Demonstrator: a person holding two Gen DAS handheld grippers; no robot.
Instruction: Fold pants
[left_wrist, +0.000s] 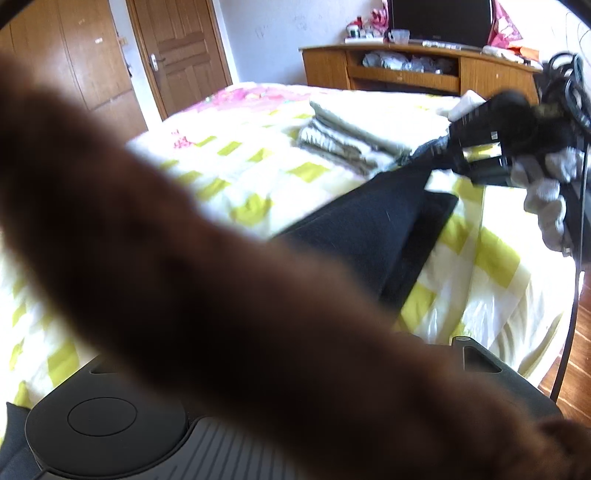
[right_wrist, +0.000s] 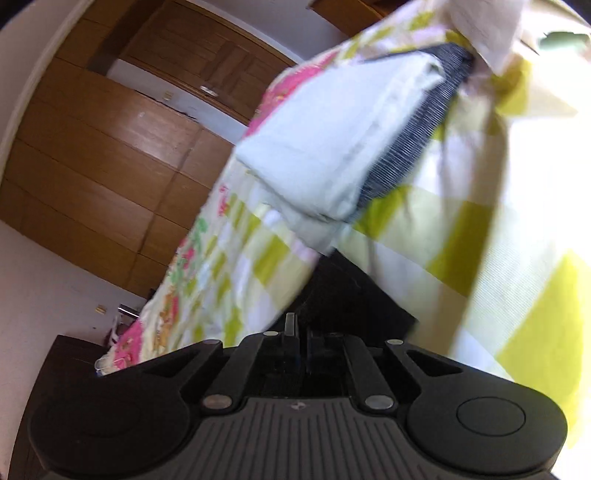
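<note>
Checked bedspread (left_wrist: 258, 155), dark pants (left_wrist: 369, 229) pinched in right tongs (left_wrist: 448, 155); left tongs behind brown blur, grip unreadable.

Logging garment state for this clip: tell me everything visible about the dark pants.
The dark pants look like navy or black woven cloth, smooth and matte. They lie on the checked bedspread, folded lengthwise with one layer over another. The far end is lifted and pinched by the right gripper. A blurred brown sleeve hides the near part.
</note>
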